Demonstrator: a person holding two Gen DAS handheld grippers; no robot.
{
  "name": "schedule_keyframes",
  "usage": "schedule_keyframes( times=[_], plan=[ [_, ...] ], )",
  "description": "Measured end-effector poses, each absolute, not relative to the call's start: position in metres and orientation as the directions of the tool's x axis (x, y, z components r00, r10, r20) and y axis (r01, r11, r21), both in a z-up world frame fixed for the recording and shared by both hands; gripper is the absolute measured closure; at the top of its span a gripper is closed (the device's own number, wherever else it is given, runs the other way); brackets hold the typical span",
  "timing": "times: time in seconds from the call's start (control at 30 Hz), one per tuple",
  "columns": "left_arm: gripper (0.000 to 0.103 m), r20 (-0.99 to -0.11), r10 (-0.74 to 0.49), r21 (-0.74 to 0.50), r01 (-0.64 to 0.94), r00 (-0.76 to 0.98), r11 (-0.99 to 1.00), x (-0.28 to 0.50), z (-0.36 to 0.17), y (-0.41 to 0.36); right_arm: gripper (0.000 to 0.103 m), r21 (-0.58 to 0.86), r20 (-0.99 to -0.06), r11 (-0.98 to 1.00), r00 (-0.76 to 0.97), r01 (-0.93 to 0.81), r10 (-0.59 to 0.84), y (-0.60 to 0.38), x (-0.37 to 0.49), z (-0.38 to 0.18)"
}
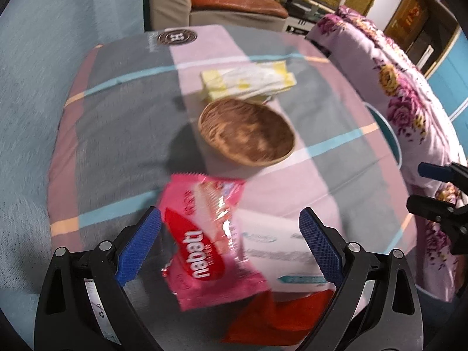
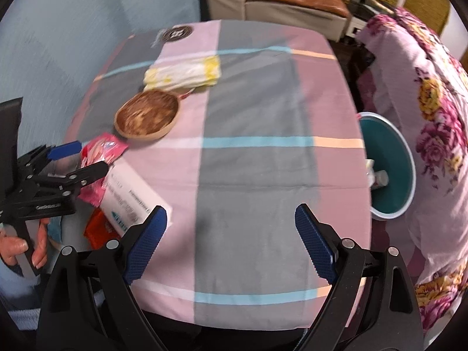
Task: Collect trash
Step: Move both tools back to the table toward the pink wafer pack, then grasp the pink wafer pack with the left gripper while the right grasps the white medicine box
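My left gripper (image 1: 231,245) hangs over the near left part of the table (image 2: 263,152). Its blue fingers (image 1: 140,242) are spread wide, and nothing is pinched between them. Right under it lies the trash. There is a pink wafer wrapper (image 1: 204,239), a white paper box (image 1: 280,248) that touches it, and a red wrapper (image 1: 272,318) that pokes out from under both. None of these is picked up yet.

A bit farther back sits a round woven basket (image 1: 245,131). It looks empty to me. Behind the basket, just touching it, is a yellow and white packet (image 1: 248,80). I think it may be tissues, not trash, but I cannot tell for sure.

My right gripper (image 2: 231,245) is over the bare middle of the table. Its fingers are wide apart too, and it holds nothing.

Off the right edge of the table stands a teal bin (image 2: 389,172). Some small white things lie at the bottom, so I think a little trash is already in. They are too blurry to name.

So I guess three pieces are left. I think the pink wrapper is the first one to grab.
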State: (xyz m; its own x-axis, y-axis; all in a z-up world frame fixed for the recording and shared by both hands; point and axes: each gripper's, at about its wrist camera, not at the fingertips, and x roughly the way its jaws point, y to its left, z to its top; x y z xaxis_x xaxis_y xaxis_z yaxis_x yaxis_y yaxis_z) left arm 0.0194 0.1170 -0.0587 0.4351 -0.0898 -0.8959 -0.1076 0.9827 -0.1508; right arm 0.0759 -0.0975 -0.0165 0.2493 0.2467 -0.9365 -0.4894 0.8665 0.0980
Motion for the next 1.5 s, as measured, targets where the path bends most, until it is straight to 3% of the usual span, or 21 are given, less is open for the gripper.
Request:
schedule_keyframes(
  times=[0.23, 0.4, 0.7, 0.93, 1.43, 1.5],
  plan=[
    [0.011, -0.906, -0.089, -0.151, -0.120, 0.414, 0.981, 0.022, -0.081, 0.126, 0.018, 0.080, -0.951, 0.826, 0.207, -0.558, 0.232, -0.069, 0.063, -0.028],
    [0.059, -0.904, -0.136, -0.202, -0.125, 0.406, 0.971, 0.023, -0.089, 0.140, 0.018, 0.075, -0.958, 0.800, 0.181, -0.595, 0.224, -0.053, 0.059, -0.035],
    [0.060, -0.876, -0.181, -0.286, -0.178, 0.446, 0.942, 0.022, -0.082, 0.181, 0.018, 0.116, -0.966, 0.694, 0.081, -0.711, 0.245, -0.003, 0.051, -0.052],
    [0.059, -0.878, -0.187, -0.304, -0.210, 0.440, 0.929, 0.022, -0.089, 0.195, 0.018, 0.105, -0.983, 0.598, 0.007, -0.795, 0.182, 0.033, 0.042, -0.078],
    [0.042, -0.883, -0.176, -0.292, -0.214, 0.436, 0.932, 0.025, -0.096, 0.194, 0.018, 0.124, -0.986, 0.579, -0.034, -0.806, 0.163, 0.053, 0.043, -0.101],
    [0.041, -0.886, -0.167, -0.280, -0.213, 0.433, 0.936, 0.026, -0.096, 0.192, 0.023, 0.130, -0.983, 0.581, -0.029, -0.803, 0.179, 0.051, 0.043, -0.099]
  ],
)
